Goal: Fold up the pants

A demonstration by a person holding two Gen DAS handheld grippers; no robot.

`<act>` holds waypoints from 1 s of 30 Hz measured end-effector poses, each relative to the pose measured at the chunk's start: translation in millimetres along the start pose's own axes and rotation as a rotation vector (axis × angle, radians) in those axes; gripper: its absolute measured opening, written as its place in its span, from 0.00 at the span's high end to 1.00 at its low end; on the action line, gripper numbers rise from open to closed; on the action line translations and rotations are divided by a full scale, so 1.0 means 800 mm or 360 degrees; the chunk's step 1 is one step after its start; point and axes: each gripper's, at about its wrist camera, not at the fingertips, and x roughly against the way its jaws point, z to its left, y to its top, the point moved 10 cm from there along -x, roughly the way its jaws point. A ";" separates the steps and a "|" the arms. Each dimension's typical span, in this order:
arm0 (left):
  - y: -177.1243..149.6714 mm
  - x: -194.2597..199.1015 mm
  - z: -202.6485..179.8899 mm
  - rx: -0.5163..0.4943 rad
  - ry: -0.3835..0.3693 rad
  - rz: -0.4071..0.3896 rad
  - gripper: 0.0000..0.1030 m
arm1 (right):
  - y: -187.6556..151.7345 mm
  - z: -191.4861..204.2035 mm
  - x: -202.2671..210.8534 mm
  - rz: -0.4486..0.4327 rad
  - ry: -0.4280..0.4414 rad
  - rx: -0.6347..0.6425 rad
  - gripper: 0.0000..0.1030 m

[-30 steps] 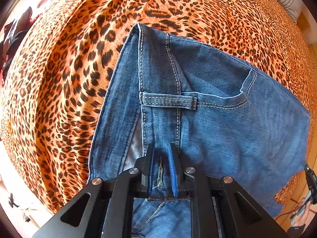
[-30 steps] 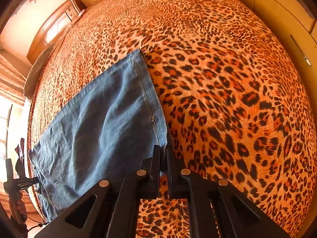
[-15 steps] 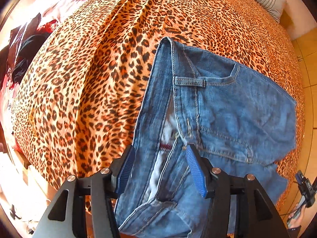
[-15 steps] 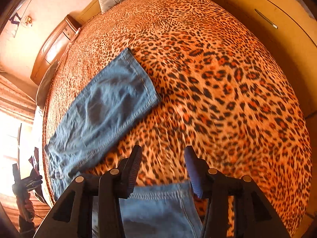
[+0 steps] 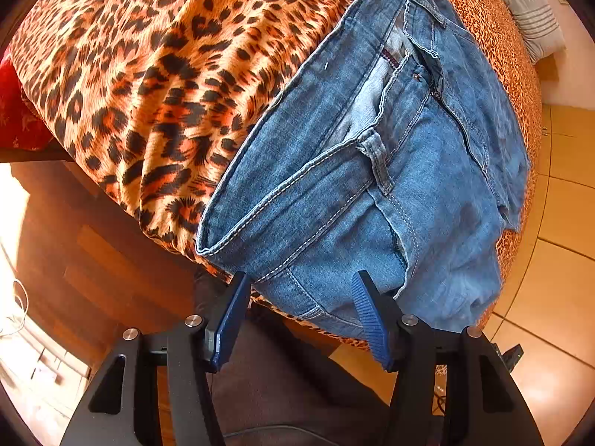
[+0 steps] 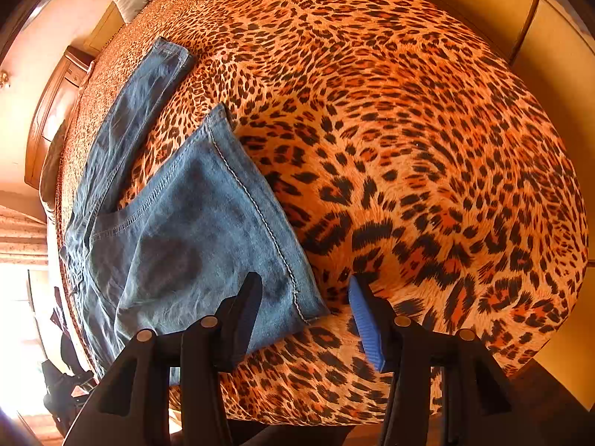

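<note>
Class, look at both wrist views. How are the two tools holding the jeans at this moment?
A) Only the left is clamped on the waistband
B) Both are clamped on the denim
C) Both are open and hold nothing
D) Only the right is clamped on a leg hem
C: the left tool and the right tool both stand open, with the jeans lying loose on the leopard-print bedspread.

The pants (image 5: 390,171) are blue denim with pale stitching and darker blotches. The bedspread (image 6: 409,148) is orange with black leopard spots. A grey striped pillow (image 5: 535,18) lies at its far corner. Both grippers' pads (image 5: 372,319) are blue on black frames.
</note>
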 end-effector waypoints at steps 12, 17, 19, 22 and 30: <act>-0.013 -0.026 0.001 0.0018 0.0129 -0.0044 0.81 | -0.005 0.019 0.020 -0.0096 0.0150 -0.0009 0.87; -0.020 -0.041 0.005 0.0023 0.0219 0.0011 0.81 | -0.033 -0.022 0.003 0.0013 0.0022 -0.0048 0.88; -0.020 -0.037 0.001 -0.0010 0.0214 0.0022 0.81 | -0.037 -0.030 -0.004 0.0014 0.0060 -0.0133 0.88; -0.023 -0.024 -0.003 -0.0104 0.0164 0.0058 0.77 | -0.034 -0.029 0.007 0.0006 0.0054 -0.0137 0.80; 0.023 0.075 -0.051 -0.0457 0.0134 -0.0153 0.50 | 0.025 -0.021 0.055 -0.0174 0.0035 -0.0126 0.64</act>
